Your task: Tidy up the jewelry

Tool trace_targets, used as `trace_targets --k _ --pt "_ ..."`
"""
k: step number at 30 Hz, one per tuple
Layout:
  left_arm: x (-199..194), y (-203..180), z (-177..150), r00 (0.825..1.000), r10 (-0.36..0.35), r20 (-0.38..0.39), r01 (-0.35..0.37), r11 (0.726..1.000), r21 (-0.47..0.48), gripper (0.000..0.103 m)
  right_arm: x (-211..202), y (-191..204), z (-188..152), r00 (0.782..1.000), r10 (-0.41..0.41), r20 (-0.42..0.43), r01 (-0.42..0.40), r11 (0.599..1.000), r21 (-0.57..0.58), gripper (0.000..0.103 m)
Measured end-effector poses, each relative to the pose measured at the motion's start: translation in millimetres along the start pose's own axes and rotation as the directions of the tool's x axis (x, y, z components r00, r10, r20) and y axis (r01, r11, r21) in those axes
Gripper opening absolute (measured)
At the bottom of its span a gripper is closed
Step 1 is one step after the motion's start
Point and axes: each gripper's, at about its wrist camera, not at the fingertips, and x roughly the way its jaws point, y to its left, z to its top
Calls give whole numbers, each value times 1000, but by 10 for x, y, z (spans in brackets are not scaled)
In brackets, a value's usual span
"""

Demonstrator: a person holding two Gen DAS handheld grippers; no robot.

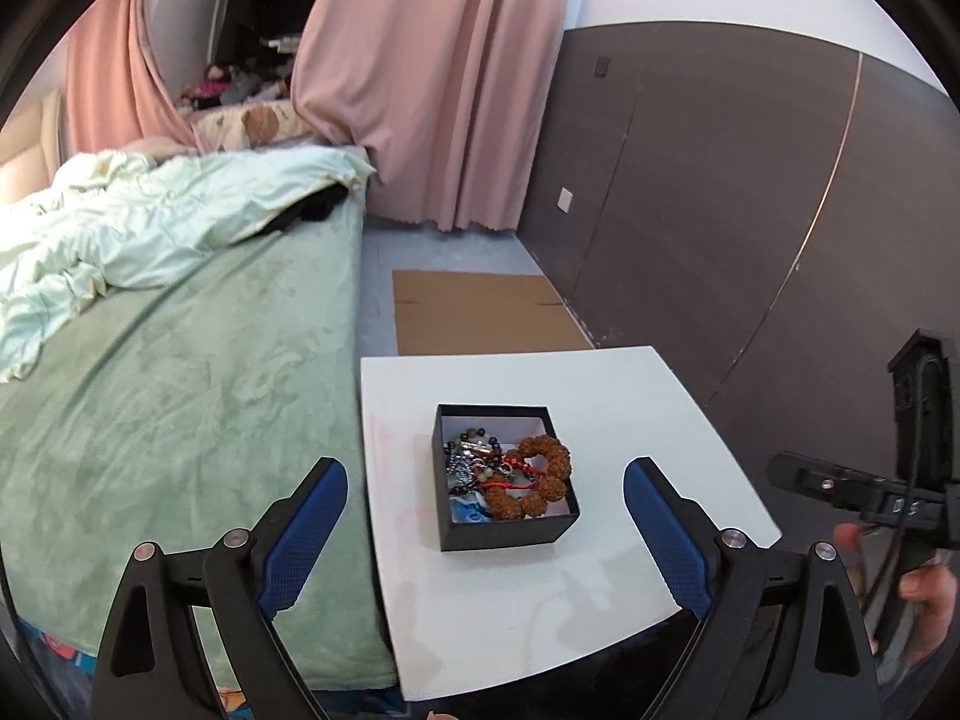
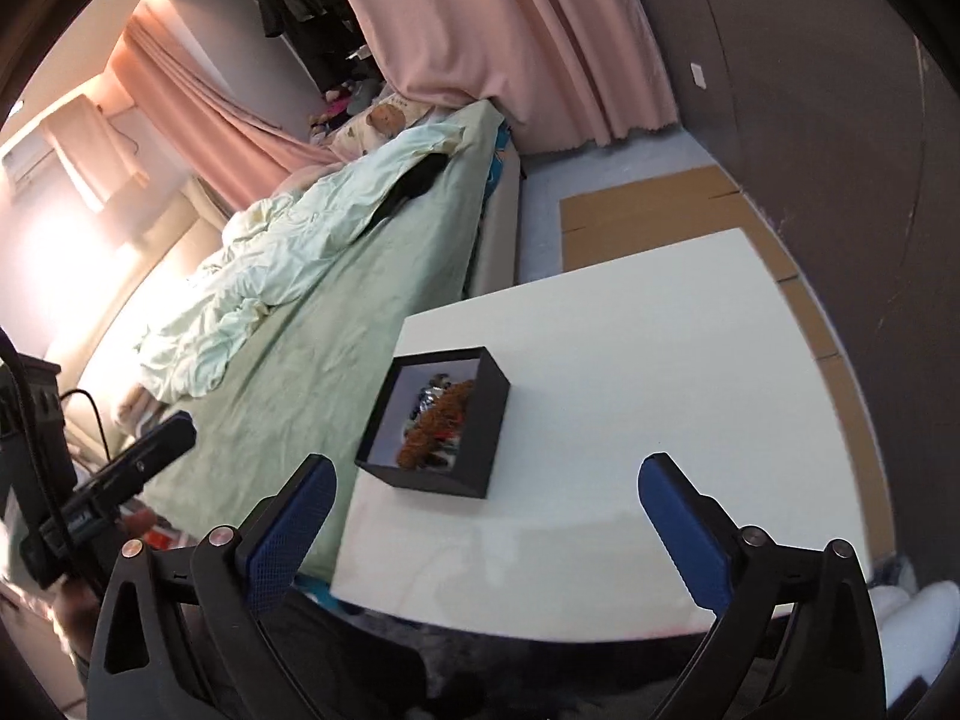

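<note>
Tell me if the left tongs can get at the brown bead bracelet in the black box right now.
Probably yes: the left tongs are open, the black box has no lid, and the brown bead bracelet lies on top.

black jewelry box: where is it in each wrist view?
Left wrist: black jewelry box sits low center on the white table, between the blue fingers.
Right wrist: the box sits center-left, near the table's bed-side edge.
Shared landmark: brown bead bracelet inside it.

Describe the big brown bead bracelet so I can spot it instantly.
Find the white table beside the green bed; an open black box sits on it. The bracelet lies along the box's right side, its knobbly rust-brown beads far bigger than the small dark beads beside it.
</note>
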Motion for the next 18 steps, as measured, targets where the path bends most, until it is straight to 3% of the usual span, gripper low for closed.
trace_targets --k 2,4,9,18 --pt "-57 -47 -64 999 26 28 -27 999 25 94 -82 -56 -60 998 59 1 -59 998 9 102" --pt "-91 -95 -134 998 34 45 -36 998 48 94 -119 -77 -114 998 65 2 -65 998 1 102" --pt "-82 -177 -309 997 53 51 -57 996 72 94 -269 -92 -216 1000 18 24 -17 1000 -20 102" --pt "-152 -158 -468 997 40 64 -42 999 25 94 -476 -55 -402 997 -58 48 62 995 -79 102"
